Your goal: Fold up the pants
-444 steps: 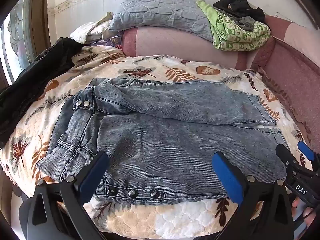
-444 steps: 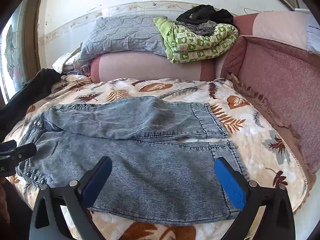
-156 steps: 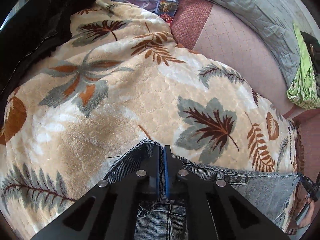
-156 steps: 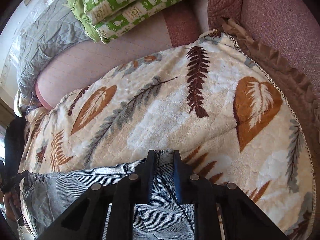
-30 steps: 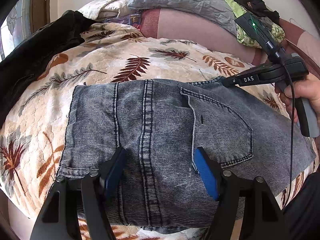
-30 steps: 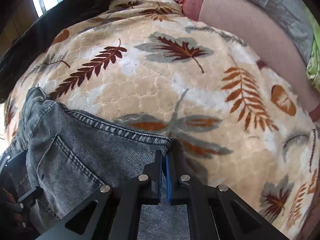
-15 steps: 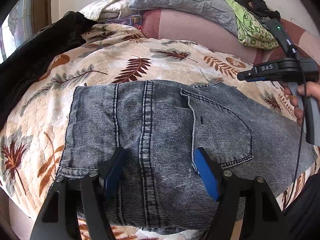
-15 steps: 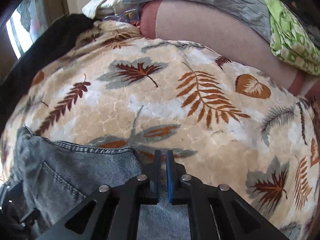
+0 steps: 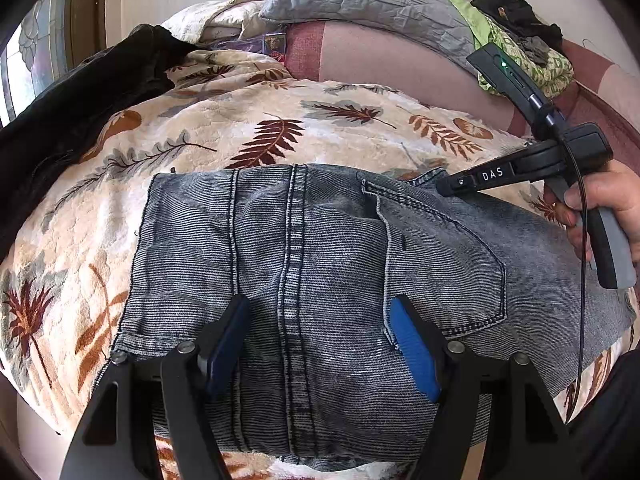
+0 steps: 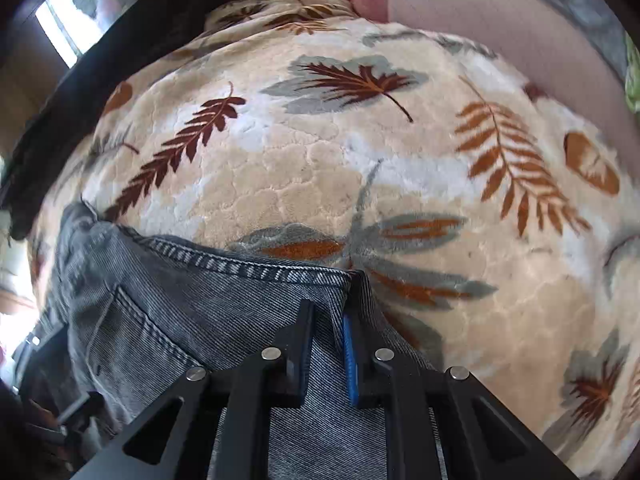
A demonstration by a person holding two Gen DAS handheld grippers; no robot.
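Fingers (image 10: 306,344) pinch pants (image 10: 180,300); hem hidden.

Folded jeans (image 9: 328,264) and a black garment (image 9: 80,108) lie on the leaf-patterned blanket (image 9: 256,120).

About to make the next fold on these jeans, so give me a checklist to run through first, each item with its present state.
1. Right gripper shut on the far corner of the jeans: ok.
2. Left gripper open above the denim, gripping nothing: ok.
3. Jeans folded into a flat block on the blanket: ok.
4. Cable hanging from the right gripper's handle stays clear of the fabric: cannot tell.
5. Layers under the top one lined up: cannot tell.
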